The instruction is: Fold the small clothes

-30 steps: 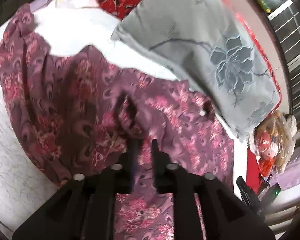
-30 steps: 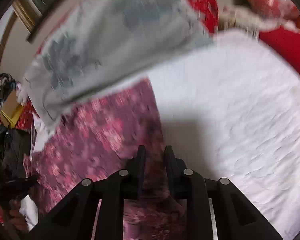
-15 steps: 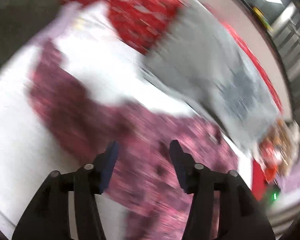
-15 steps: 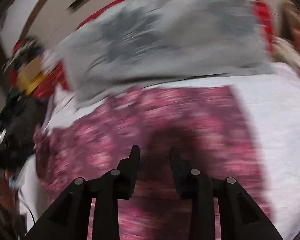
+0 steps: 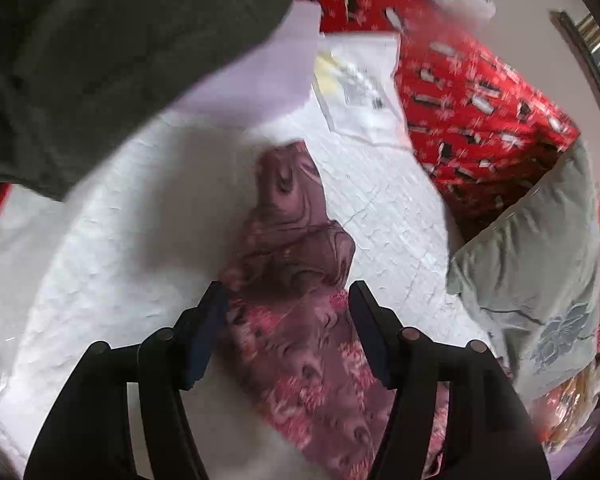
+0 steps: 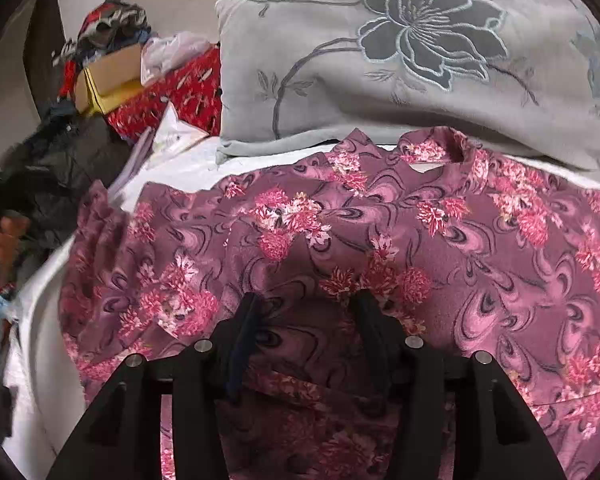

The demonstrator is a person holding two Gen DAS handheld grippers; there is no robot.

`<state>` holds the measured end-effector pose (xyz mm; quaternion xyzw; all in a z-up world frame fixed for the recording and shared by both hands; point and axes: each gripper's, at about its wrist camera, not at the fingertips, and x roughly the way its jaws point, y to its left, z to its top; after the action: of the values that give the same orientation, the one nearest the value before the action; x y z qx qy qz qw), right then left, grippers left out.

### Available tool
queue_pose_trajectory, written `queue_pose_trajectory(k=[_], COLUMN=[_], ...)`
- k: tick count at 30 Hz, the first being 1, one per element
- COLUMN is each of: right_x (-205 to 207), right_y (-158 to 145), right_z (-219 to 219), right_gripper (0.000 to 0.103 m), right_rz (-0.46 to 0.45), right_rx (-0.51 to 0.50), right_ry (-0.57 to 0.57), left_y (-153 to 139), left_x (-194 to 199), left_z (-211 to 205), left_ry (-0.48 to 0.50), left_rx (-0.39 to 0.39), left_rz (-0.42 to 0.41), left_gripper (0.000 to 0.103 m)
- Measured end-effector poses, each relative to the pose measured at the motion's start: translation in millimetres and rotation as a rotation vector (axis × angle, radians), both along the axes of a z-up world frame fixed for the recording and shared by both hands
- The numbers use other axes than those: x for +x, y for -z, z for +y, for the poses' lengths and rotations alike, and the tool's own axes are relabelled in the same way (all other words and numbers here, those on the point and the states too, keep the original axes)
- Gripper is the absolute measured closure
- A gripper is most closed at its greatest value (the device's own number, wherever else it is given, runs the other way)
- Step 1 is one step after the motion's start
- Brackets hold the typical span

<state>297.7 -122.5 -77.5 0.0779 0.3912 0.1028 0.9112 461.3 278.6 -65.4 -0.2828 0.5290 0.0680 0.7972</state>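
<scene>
with both my left gripper (image 5: 286, 300) and right gripper (image 6: 306, 300) just spread apart above the floral garment (image 6: 380, 240), gripping nothing, i could pinch a doubled layer and drag the fold crooked.

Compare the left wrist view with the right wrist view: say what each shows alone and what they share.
Left wrist only: a dark grey cloth and the open left gripper over a narrow sleeve-like end of the garment. Right wrist only: a cardboard box, the garment's collar and the open right gripper. Both: the purple floral garment, white quilted bedspread and grey flower-embroidered pillow. Both grippers have just been opening.
</scene>
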Motion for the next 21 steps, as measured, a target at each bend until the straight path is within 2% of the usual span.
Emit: queue_pose_trajectory(k=[1, 2, 3, 4, 7, 9, 11, 13, 15, 17, 18, 19, 21], right_x=[-0.3, -0.4, -0.8, -0.4, -0.4, -1.2, -1.0, -2.7, -2.3, -1.7, -1.5, -1.2, -1.0], right_y=[0.5, 0.6, 0.5, -1.0, -0.6, -0.7, -0.4, -1.1, -0.7, -1.2, -1.4, -1.4, -1.8], right_z=[-1.6, -2.8, -3.1, -2.8, -2.3, -3.3, -3.4, -5.6, -4.7, -3.1, -2.8, -2.5, -1.7], right_gripper=[0.051, 0.051, 0.051, 0.051, 0.051, 0.050, 0.050, 0.050, 0.050, 0.050, 0.050, 0.050, 0.050], right_rz=[0.000, -0.002, -0.003, -0.003, -0.003, -0.004, -0.005, -0.003, -0.003, -0.003, -0.002, -0.002, -0.001], right_rx=[0.011, 0.018, 0.021, 0.021, 0.021, 0.029, 0.034, 0.034, 0.028, 0.022, 0.021, 0.020, 0.015], right_ry=[-0.001, -0.001, -0.001, -0.001, -0.001, -0.001, -0.002, -0.003, -0.002, -0.002, -0.002, -0.002, -0.001], left_y=[2.6, 5.1, 5.3, 4.3, -20.1, -38.4, -43.2, -33.3, -27.7, -28.0, -28.1, -27.8, -21.8], left_x=[2.5, 5.2, 8.3, 8.9, -9.0, -24.5, -37.0, -47.5, -62.2, -78.5, -86.4, -94.7, -106.9], left_z=[-5.0, -6.3, -3.7, 1.0, 22.8, 34.1, 43.2, 54.0, 70.1, 89.3, 99.1, 107.7, 118.9], left_ry=[-0.015, -0.022, -0.019, -0.022, -0.088, -0.091, -0.088, -0.079, -0.119, -0.191, -0.237, -0.277, -0.315], left_rx=[0.029, 0.066, 0.084, 0.068, 0.075, 0.134, 0.214, 0.238, 0.210, 0.140, 0.099, 0.054, -0.054], left_rz=[-0.003, -0.005, -0.008, -0.015, -0.110, -0.140, -0.105, -0.038, -0.028, -0.075, -0.102, -0.126, -0.166], left_gripper=[0.048, 0.061, 0.091, 0.091, 0.092, 0.091, 0.091, 0.085, 0.085, 0.074, 0.060, 0.051, 0.048])
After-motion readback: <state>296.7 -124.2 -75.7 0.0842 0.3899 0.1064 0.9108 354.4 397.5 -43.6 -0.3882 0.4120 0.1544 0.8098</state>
